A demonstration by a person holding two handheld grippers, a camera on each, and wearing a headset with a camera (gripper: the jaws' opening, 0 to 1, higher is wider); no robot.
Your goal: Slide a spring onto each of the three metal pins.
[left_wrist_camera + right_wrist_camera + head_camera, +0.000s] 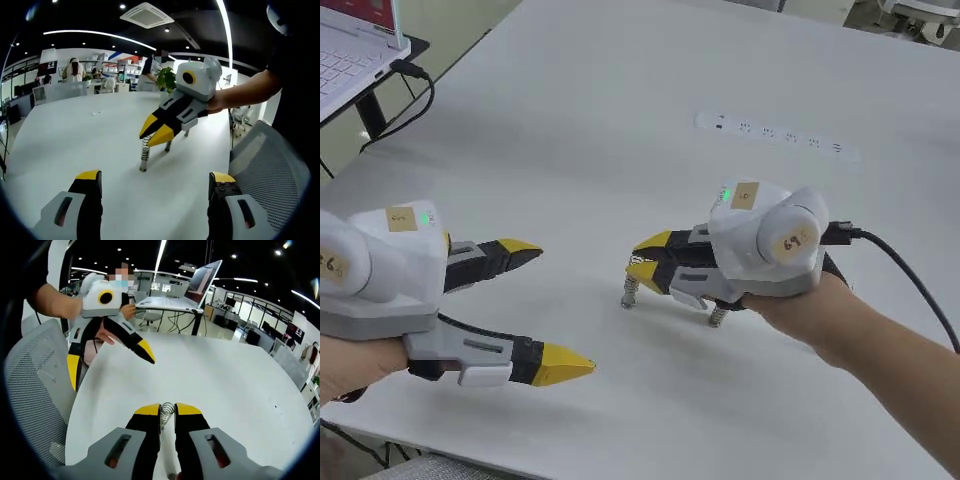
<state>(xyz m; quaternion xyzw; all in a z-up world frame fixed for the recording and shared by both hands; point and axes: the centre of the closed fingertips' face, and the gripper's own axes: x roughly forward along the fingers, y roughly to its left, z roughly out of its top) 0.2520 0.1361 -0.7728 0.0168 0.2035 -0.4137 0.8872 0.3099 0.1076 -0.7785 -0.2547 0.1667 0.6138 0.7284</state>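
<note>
Left gripper (560, 306) hangs spread while right gripper (640, 258) pinches a spring (167, 414), seemingly seating it; next, press down, release.

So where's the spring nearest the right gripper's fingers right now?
In the head view the spring stands upright on the table, centre, at the tips of the right gripper; its own view shows the spring between its fingers.

Head view: high, looking forward and down across the white surface (620, 120), with left tongs (560, 306) and right tongs (642, 258) close below. Left gripper view: low over the surface, facing the right tongs nearby. Right gripper view: low, facing back toward the left tongs; both share the spring (145, 152)
</note>
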